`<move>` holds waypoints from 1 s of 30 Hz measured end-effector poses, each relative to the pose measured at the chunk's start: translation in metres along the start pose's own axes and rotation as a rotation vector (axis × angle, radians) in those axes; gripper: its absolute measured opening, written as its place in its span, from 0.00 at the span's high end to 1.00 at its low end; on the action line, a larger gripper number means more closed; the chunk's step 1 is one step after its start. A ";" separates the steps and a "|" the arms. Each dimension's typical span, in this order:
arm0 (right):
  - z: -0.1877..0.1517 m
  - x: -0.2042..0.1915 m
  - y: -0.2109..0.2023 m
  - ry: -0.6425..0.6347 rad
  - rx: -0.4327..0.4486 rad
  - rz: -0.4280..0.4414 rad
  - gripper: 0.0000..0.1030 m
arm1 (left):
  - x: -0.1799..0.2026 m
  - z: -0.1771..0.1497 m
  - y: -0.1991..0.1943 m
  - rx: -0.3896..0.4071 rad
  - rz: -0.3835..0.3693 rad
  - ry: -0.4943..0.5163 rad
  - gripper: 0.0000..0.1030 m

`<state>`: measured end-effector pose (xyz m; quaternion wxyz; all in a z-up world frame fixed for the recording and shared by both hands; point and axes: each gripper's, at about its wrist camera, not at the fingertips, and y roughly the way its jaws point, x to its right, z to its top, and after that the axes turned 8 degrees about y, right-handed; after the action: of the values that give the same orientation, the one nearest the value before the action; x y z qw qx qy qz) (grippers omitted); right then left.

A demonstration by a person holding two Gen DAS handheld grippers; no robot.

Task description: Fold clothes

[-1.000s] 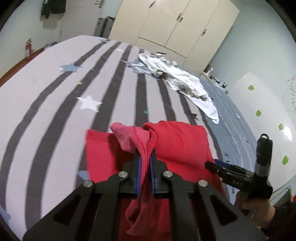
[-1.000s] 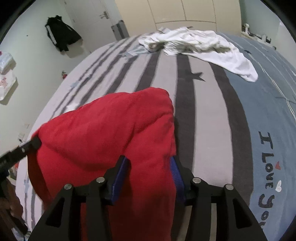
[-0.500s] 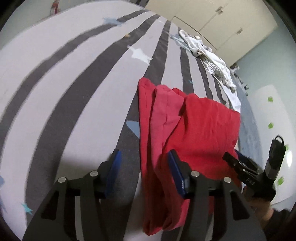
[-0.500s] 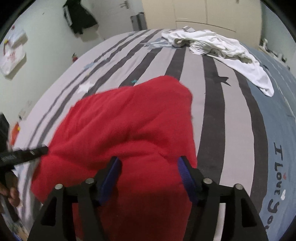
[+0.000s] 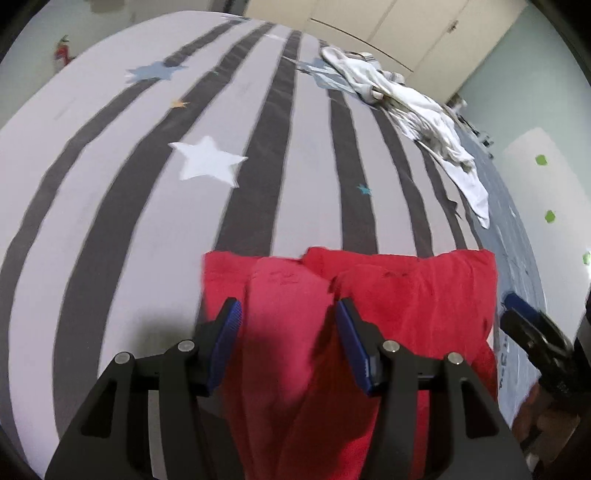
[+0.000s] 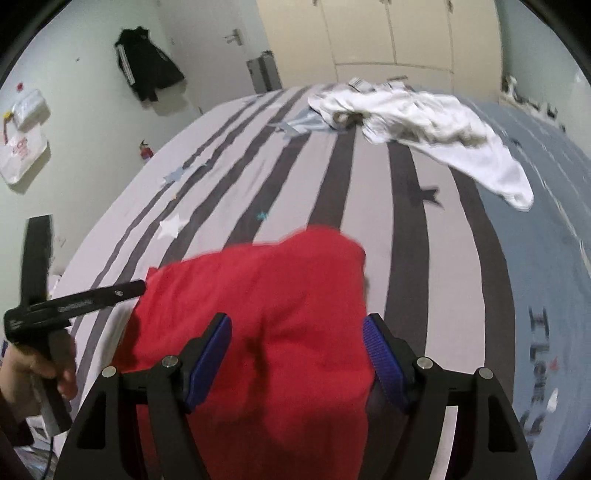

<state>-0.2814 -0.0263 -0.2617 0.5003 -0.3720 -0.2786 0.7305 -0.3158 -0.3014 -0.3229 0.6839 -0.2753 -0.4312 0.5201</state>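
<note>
A bedroom with pale green walls and cream wardrobe doors (image 6: pixel 388 33) holds a wide bed (image 5: pixel 155 206) under a smooth cover of grey and charcoal stripes scattered with stars, turning to blue denim-coloured cloth along one side. A black jacket (image 6: pixel 147 62) hangs on the wall. Far up the bed lies a rumpled heap of white laundry (image 6: pixel 424 125). Near the front edge a soft red garment (image 5: pixel 406 302), folded into a puffy rectangle, rests on the stripes. The left gripper (image 5: pixel 288 328) has its blue ribbed pads apart, a fold of red cloth between them but not pinched. The right gripper (image 6: pixel 295 347) likewise stands wide over the garment, jaws having just been opening.
</note>
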 end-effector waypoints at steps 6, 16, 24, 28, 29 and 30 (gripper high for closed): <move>0.018 -0.016 0.046 -0.064 -0.020 -0.001 0.31 | 0.002 -0.005 0.000 -0.002 0.010 0.067 0.98; 0.016 -0.024 0.061 -0.061 -0.023 0.008 0.29 | -0.010 -0.017 -0.019 0.101 0.141 0.059 0.98; 0.001 -0.040 0.082 -0.151 0.001 -0.094 0.23 | -0.018 -0.012 -0.031 0.130 0.148 -0.070 0.67; 0.009 -0.026 0.064 -0.070 0.020 -0.039 0.26 | 0.020 -0.009 -0.064 0.224 0.144 0.041 0.67; 0.011 -0.021 0.056 -0.038 0.031 -0.028 0.26 | 0.033 -0.008 -0.066 0.227 0.138 0.086 0.68; 0.013 -0.017 0.048 -0.006 0.042 -0.018 0.26 | 0.043 -0.011 -0.063 0.227 0.131 0.118 0.69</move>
<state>-0.3133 -0.0593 -0.2878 0.5137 -0.3569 -0.2679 0.7328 -0.2730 -0.2788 -0.2630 0.6996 -0.2536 -0.3097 0.5920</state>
